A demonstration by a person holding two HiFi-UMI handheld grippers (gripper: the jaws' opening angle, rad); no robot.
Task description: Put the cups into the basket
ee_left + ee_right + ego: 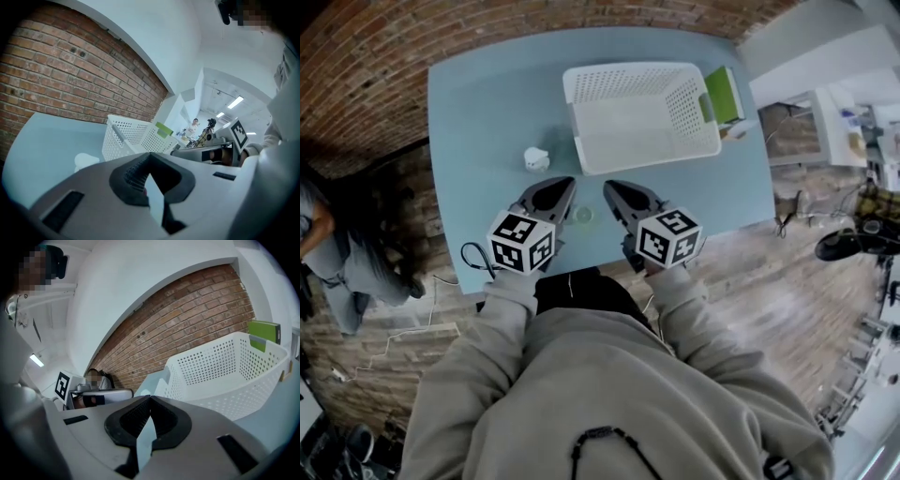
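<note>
A white perforated basket [642, 117] stands at the far middle of the blue table [478, 112]. A small white cup [536, 159] sits left of it and shows in the left gripper view as a white cup [86, 161] beside the basket [133, 138]. A clear, greenish cup [584, 216] rests on the table between my two grippers. My left gripper [564, 183] and right gripper [610, 186] hover side by side over the near table edge, both shut and empty. The jaw tips meet in both gripper views, left gripper [149, 157] and right gripper [150, 398]. The basket [225, 366] fills the right gripper view's right.
A green box [724, 94] lies against the basket's right side. A black cable [473, 258] hangs at the table's near left edge. A person [337, 248] stands by the brick wall at the left. Furniture and clutter [853, 141] crowd the floor to the right.
</note>
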